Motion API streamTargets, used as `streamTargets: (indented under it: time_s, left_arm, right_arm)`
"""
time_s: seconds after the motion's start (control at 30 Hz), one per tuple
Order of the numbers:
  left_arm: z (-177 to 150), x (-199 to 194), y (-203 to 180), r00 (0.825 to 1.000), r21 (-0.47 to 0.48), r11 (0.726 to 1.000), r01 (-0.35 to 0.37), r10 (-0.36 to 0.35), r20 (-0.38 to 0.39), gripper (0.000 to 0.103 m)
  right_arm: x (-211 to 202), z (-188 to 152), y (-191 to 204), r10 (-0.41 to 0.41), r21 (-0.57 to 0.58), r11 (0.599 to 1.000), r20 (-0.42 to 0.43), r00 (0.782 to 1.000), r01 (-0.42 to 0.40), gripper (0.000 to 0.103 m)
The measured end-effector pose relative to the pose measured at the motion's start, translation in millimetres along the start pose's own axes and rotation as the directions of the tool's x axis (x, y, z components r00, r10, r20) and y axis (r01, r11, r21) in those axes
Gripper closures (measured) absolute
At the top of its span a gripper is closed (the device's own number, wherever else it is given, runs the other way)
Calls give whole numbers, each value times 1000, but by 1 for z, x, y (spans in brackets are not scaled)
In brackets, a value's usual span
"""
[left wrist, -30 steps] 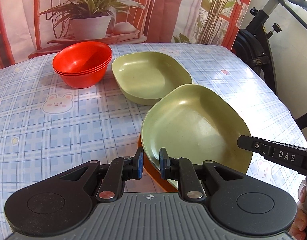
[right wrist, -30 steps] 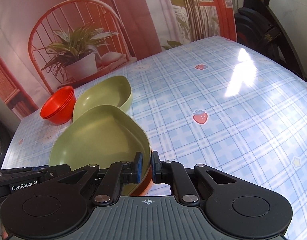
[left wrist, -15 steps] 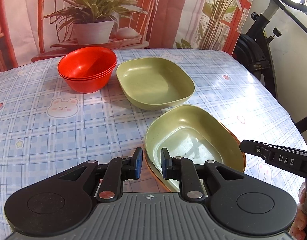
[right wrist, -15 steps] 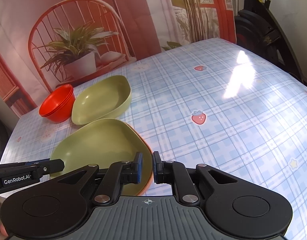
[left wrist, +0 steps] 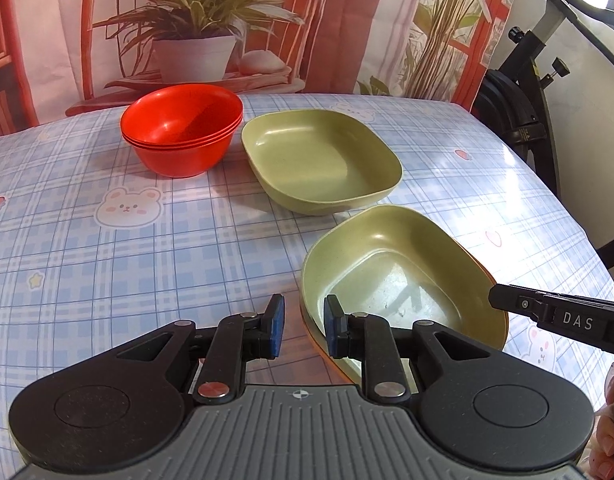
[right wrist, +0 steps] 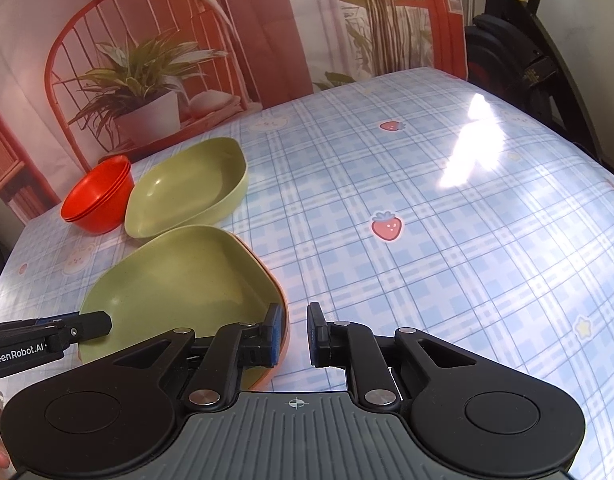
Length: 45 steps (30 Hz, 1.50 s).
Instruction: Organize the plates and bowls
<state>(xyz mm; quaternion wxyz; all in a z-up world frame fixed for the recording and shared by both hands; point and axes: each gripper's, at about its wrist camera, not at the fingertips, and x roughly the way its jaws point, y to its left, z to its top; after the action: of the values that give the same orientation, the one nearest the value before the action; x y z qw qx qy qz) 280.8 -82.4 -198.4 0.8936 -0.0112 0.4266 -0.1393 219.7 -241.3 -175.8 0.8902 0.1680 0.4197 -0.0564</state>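
A green plate (left wrist: 399, 280) sits nested on an orange plate whose rim (left wrist: 495, 276) shows beneath it, near the table's front right; it also shows in the right wrist view (right wrist: 187, 284). A second green plate (left wrist: 323, 160) (right wrist: 187, 196) lies behind it, next to a stack of red bowls (left wrist: 183, 136) (right wrist: 97, 200). My left gripper (left wrist: 303, 328) is open at the near plate's left rim. My right gripper (right wrist: 295, 334) is open at the same plate's right rim. Neither holds anything.
The table (left wrist: 107, 264) has a blue plaid cloth with bear and strawberry prints. A backdrop with a printed chair and plant hangs behind it. An exercise bike (left wrist: 527, 92) stands beyond the right edge. Sunlight glares on the cloth (right wrist: 467, 160).
The green plate came down from a tilt onto the orange plate. Both grippers opened and released its rim, and drew back slightly.
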Motion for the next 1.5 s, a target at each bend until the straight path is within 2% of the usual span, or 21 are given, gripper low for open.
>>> streamTargets:
  time_s: [0.3, 0.47, 0.73, 0.83, 1.03, 1.13, 1.3, 1.5]
  left_arm:
    - [-4, 4, 1, 1000, -3, 1000, 10, -10, 0, 78]
    - [-4, 9, 3, 1000, -2, 1000, 1, -1, -12, 67]
    - [-5, 13, 2, 1000, 1, 1000, -6, 6, -29, 68]
    - [1, 6, 5, 1000, -6, 1000, 8, -8, -15, 68]
    - [29, -12, 18, 997, -45, 998, 33, -30, 71, 68]
    - [47, -7, 23, 996, -69, 997, 33, -27, 87, 68]
    - [68, 11, 24, 996, -70, 998, -2, 8, 85, 68]
    - [80, 41, 27, 999, -89, 996, -7, 11, 44, 68]
  right_arm:
    - [6, -2, 3, -8, -25, 1000, -14, 1000, 7, 85]
    - [7, -2, -2, -14, -5, 1000, -10, 1000, 13, 84]
    - [4, 0, -1, -14, -19, 1000, 6, 1000, 14, 84]
    - [1, 4, -1, 17, -1, 1000, 5, 1000, -17, 84]
    - [-5, 31, 5, 56, -31, 998, 57, 997, -54, 84]
    - [1, 51, 10, 73, -62, 996, 81, 994, -68, 84]
    - [18, 80, 22, 91, -120, 990, 94, 991, -79, 84]
    - [52, 103, 35, 114, -153, 983, 58, 992, -104, 84]
